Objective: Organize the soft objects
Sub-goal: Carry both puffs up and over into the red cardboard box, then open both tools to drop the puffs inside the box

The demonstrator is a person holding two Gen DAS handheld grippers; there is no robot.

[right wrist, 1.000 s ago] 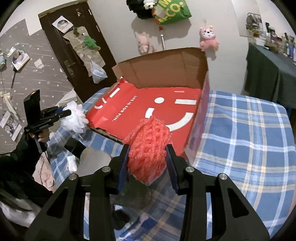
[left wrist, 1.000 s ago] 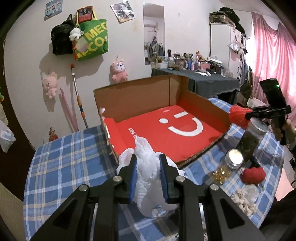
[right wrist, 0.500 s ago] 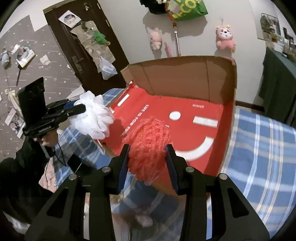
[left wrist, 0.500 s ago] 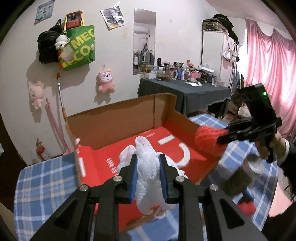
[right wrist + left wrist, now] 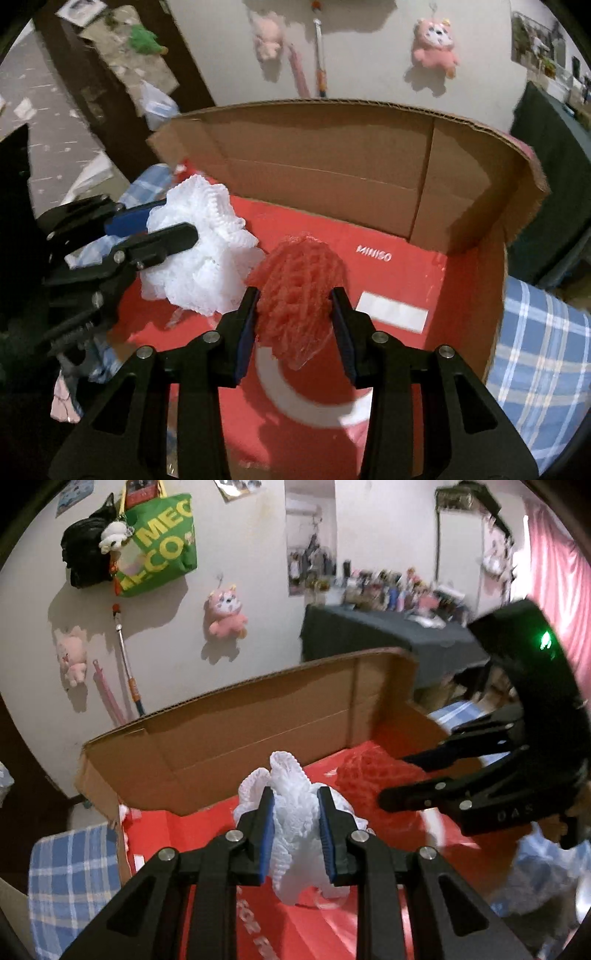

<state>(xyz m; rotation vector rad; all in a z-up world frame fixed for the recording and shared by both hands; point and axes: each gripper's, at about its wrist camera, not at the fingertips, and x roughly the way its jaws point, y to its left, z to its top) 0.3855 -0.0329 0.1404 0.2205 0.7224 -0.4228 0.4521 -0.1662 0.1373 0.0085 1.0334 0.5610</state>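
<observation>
Left claw point(image 5: 295, 823) pinches white mesh puff point(image 5: 291, 812), right claw point(image 5: 293, 325) pinches red puff point(image 5: 295, 277); both over box point(image 5: 332, 155) floor, apparently for release inside.

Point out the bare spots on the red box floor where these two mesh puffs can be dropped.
Free: red floor between the MINISO print and the right cardboard wall, and the near smile mark. Crowded: the left side, where the white puff and red puff hang close together.

Two mesh puffs point(image 5: 199, 254) point(image 5: 295, 291) hang side by side over the open box point(image 5: 332, 155).
</observation>
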